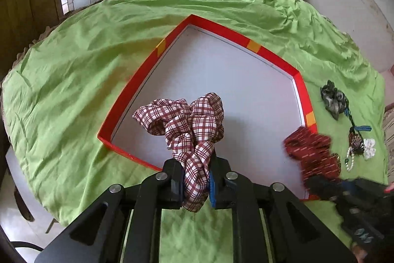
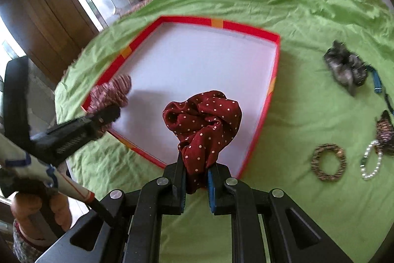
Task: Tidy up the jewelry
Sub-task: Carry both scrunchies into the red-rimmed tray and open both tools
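The red tray (image 1: 138, 80) lies on the green sheet (image 1: 73, 65), its white floor bare from centre out to the 12 o'clock rim. The left gripper (image 1: 197, 179) reaches in over the 6 o'clock wall, clamped on a plaid scrunchie (image 1: 187, 122) held above the floor. The right gripper (image 2: 195, 179) comes in at the tray's 4 o'clock corner, pinching a dotted maroon scrunchie (image 2: 204, 117). At 3 o'clock, on the sheet, lie a grey scrunchie (image 2: 344, 68), brown bangle (image 2: 328, 162) and pearl bracelet (image 2: 371, 162).
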